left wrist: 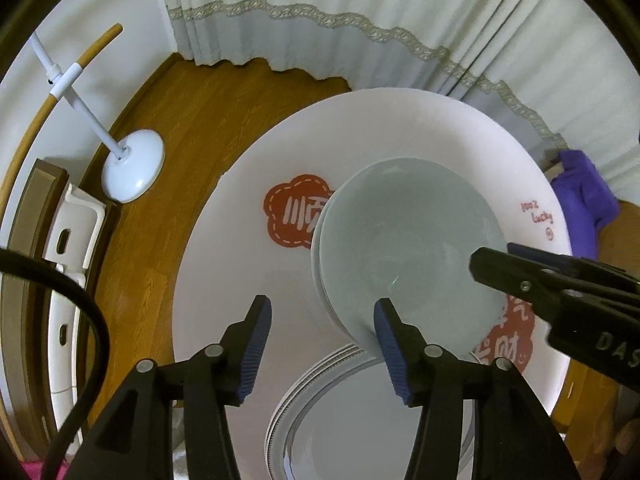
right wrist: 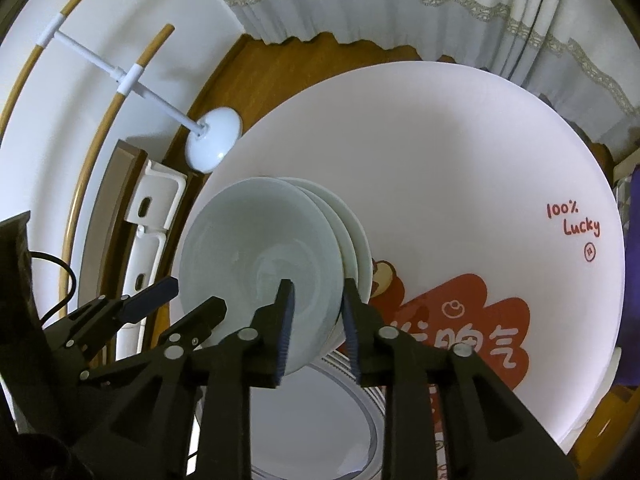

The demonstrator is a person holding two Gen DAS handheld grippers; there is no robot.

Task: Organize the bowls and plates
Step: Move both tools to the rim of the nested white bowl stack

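A stack of pale green bowls stands on the round white table; it also shows in the right wrist view. A stack of white plates with grey rims lies just in front of it, also in the right wrist view. My right gripper straddles the near rim of the top bowl, one finger inside and one outside, and it also shows in the left wrist view. My left gripper is open and empty above the plates, left of the bowls.
The table carries red printed marks. A white lamp stand base stands on the wooden floor at the left. A white plastic stool stands by the wall. Curtains hang behind. A purple cloth lies at the right.
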